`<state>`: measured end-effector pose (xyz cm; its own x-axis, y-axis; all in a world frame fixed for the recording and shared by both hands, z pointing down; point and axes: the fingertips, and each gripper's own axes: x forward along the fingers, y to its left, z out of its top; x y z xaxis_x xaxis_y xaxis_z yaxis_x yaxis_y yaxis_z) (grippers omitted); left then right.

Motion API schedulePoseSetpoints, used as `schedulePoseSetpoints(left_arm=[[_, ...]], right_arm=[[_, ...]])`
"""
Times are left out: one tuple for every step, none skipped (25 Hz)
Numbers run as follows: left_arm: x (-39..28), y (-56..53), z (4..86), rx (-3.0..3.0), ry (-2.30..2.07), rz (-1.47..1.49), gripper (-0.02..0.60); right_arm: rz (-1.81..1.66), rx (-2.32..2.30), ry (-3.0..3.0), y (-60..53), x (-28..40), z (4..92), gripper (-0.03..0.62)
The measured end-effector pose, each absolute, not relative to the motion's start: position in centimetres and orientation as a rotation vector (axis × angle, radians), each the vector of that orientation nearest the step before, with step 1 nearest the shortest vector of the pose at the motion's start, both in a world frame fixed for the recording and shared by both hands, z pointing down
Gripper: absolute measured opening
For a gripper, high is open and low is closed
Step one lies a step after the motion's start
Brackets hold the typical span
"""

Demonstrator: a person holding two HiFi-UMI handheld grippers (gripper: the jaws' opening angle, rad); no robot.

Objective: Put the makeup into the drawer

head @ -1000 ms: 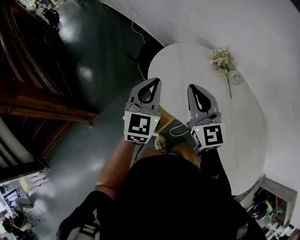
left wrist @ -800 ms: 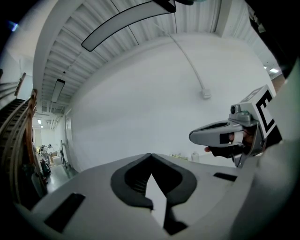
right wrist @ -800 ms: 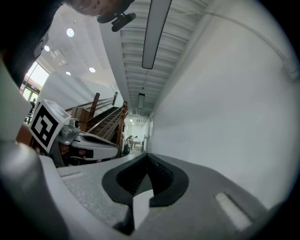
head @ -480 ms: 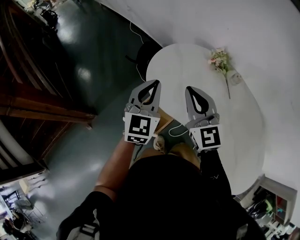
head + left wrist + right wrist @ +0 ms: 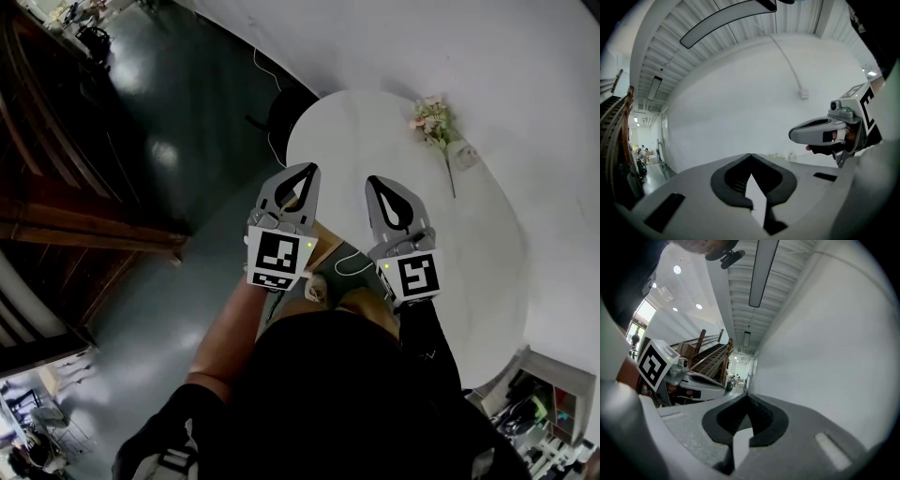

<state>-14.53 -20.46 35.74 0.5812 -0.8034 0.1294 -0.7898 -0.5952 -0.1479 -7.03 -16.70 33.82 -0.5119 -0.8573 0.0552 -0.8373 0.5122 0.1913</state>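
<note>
In front of the person's chest, head view: left gripper (image 5: 307, 170) and right gripper (image 5: 373, 180), side by side, apart from each other, both pointing away from the body over the near rim of the worktop (image 5: 375, 112).

- Left gripper (image 5: 751, 155): fingers clenched, tips meeting, nothing between them. Marker cube (image 5: 278, 257) at the rear, toward the body.
- Right gripper (image 5: 747, 397): fingers clenched, tips meeting, nothing between them. Marker cube (image 5: 412, 277) at the rear.
- Each gripper visible in the other's view: right one (image 5: 793, 135) off to the right of the left fingers, left one (image 5: 723, 386) off to the left of the right fingers.
- Worktop: white, rounded, beyond both sets of fingertips.
- Flowers (image 5: 427, 120): lying on the worktop, well beyond the right fingers and to their right.
- Jar (image 5: 466, 155): small, white, just beside the flower stems, farther right of the right fingers.
- Floor (image 5: 187, 112): dark, glossy, to the left of the left fingers.
- Staircase (image 5: 56, 187): dark wood, far left of the left fingers.
- Low brown-and-grey object (image 5: 349, 255) with a white cord: below and between the two grippers; kind not made out.
- Makeup and drawer: not made out in any view.
</note>
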Motion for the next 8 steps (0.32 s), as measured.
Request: schedulePoseSetpoints(left_arm=[[-14.5, -20.5, 35.8, -2.727, 1.373, -0.283, 0.009], [-14.4, -20.5, 35.8, -2.728, 1.37, -0.284, 0.009], [-14.3, -20.5, 35.8, -2.732, 1.365, -0.283, 0.009], [-14.2, -20.4, 35.8, -2.737, 1.359, -0.28, 0.009], [-14.0, -20.3, 35.7, -2.742, 1.352, -0.276, 0.009], [-13.8, -20.2, 35.7, -2.746, 1.346, -0.273, 0.009], [-13.7, -20.1, 35.6, -2.75, 1.339, -0.271, 0.009], [-13.5, -20.0, 35.6, -2.753, 1.332, -0.27, 0.009]], right_arm=[[-0.208, 1.472, -2.601, -16.7, -7.0, 33.9, 0.005], [-0.205, 1.475, -2.598, -16.6, -6.9, 33.9, 0.004], [-0.204, 1.478, -2.598, -16.6, -6.8, 33.8, 0.005], [-0.205, 1.481, -2.6, -16.5, -6.8, 33.7, 0.005], [-0.207, 1.483, -2.607, -16.4, -6.7, 33.6, 0.005], [-0.208, 1.485, -2.615, -16.3, -6.6, 33.4, 0.005], [-0.208, 1.487, -2.624, -16.2, -6.5, 33.3, 0.005], [-0.207, 1.489, -2.633, -16.1, -6.5, 33.2, 0.005]])
